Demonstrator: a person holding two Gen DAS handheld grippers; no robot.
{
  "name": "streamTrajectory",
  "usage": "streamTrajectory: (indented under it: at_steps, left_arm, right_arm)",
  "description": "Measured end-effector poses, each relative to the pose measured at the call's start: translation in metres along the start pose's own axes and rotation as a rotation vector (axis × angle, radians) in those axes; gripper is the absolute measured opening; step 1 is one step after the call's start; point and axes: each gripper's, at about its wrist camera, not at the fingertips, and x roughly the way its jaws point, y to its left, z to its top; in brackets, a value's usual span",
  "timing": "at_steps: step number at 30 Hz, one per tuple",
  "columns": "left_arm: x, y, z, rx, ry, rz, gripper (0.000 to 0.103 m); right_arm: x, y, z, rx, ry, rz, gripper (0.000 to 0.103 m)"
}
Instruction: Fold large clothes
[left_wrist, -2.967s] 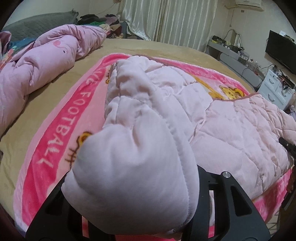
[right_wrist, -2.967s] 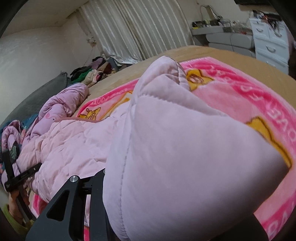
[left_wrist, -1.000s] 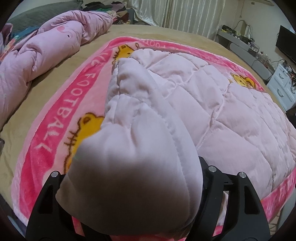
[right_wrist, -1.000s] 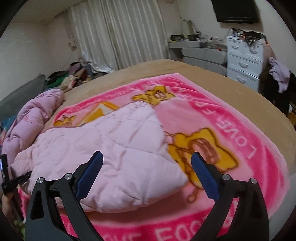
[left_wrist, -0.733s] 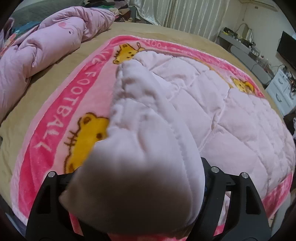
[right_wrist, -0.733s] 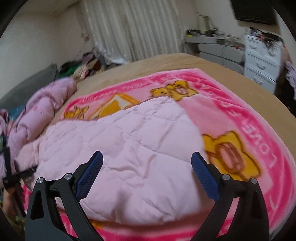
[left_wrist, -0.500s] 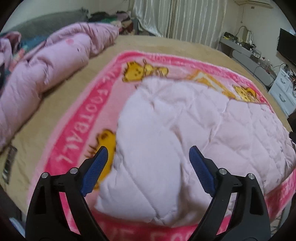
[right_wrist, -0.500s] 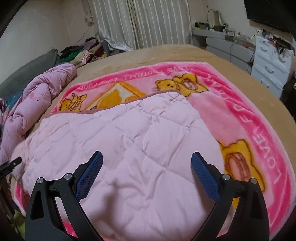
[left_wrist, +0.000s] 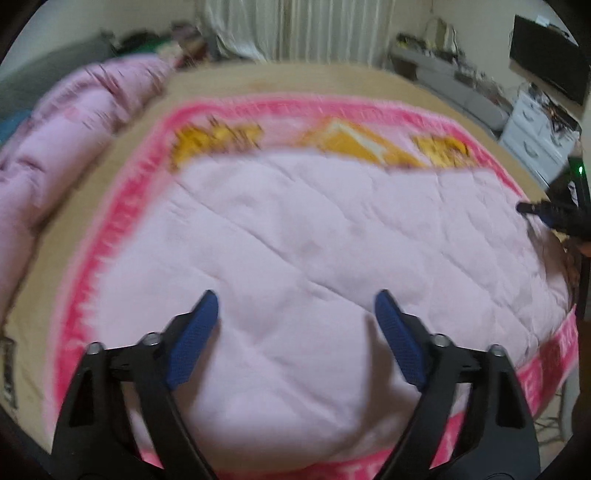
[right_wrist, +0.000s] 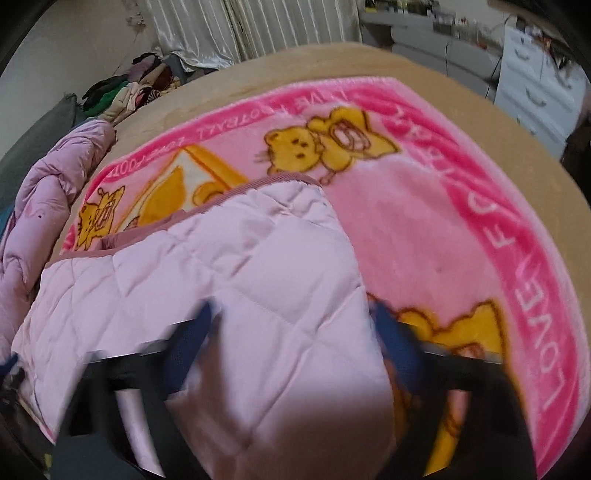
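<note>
Since three seconds ago, both tongs have let go of the quilted pink garment (left_wrist: 332, 236), which now lies flat where we earlier held its bunched corners. From the left: a crumpled pink duvet (left_wrist: 62, 147) lies along the left edge of the bed (left_wrist: 280, 79), whose tan cover surrounds a pink cartoon blanket (left_wrist: 122, 206); the garment lies spread on that blanket. Behind the bed hang pale curtains (left_wrist: 295, 29); to the right stand a white chest of drawers (left_wrist: 535, 133) and a dark screen (left_wrist: 546, 62) on the wall. No containers are seen open; we cannot tell what the drawers hold.

Left tongs (left_wrist: 295, 314): released, blue pads (left_wrist: 192, 343) spread wide above the garment's near edge, not touching it as far as we can tell. Right tongs (right_wrist: 291, 325): motion-blurred, spread apart, straddling the garment's right-hand corner; contact cannot be judged.

The right wrist view alone shows the garment's darker pink trimmed edge (right_wrist: 258, 186), the blanket's lettered border (right_wrist: 532, 280) and a heap of clothes (right_wrist: 129, 88) beyond the bed. The left wrist view alone shows the right tongs from outside (left_wrist: 546, 214), at the garment's far right edge.
</note>
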Motion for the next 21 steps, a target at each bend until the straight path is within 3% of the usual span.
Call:
streamTrajectory:
  at_steps: [2, 5, 11, 15, 21]
  left_arm:
    - [0.020, -0.004, -0.001, -0.013, 0.017, 0.012, 0.072]
    - [0.037, -0.009, 0.006, -0.008, 0.007, 0.037, 0.076]
    - [0.047, -0.004, 0.003, -0.031, -0.020, 0.014, 0.079]
    - [0.026, -0.002, -0.001, -0.041, -0.043, 0.021, 0.079]
    - [-0.026, 0.001, -0.020, 0.010, -0.155, 0.121, 0.084]
  right_arm:
    - [0.007, -0.008, -0.005, -0.001, 0.003, -0.011, 0.063]
    - [0.019, -0.018, -0.018, 0.012, 0.017, -0.026, 0.064]
    - [0.026, -0.042, -0.032, 0.136, 0.017, 0.028, 0.077]
    - [-0.011, -0.030, -0.036, 0.084, -0.102, -0.033, 0.080]
    - [-0.079, -0.006, -0.068, -0.027, -0.243, 0.053, 0.085]
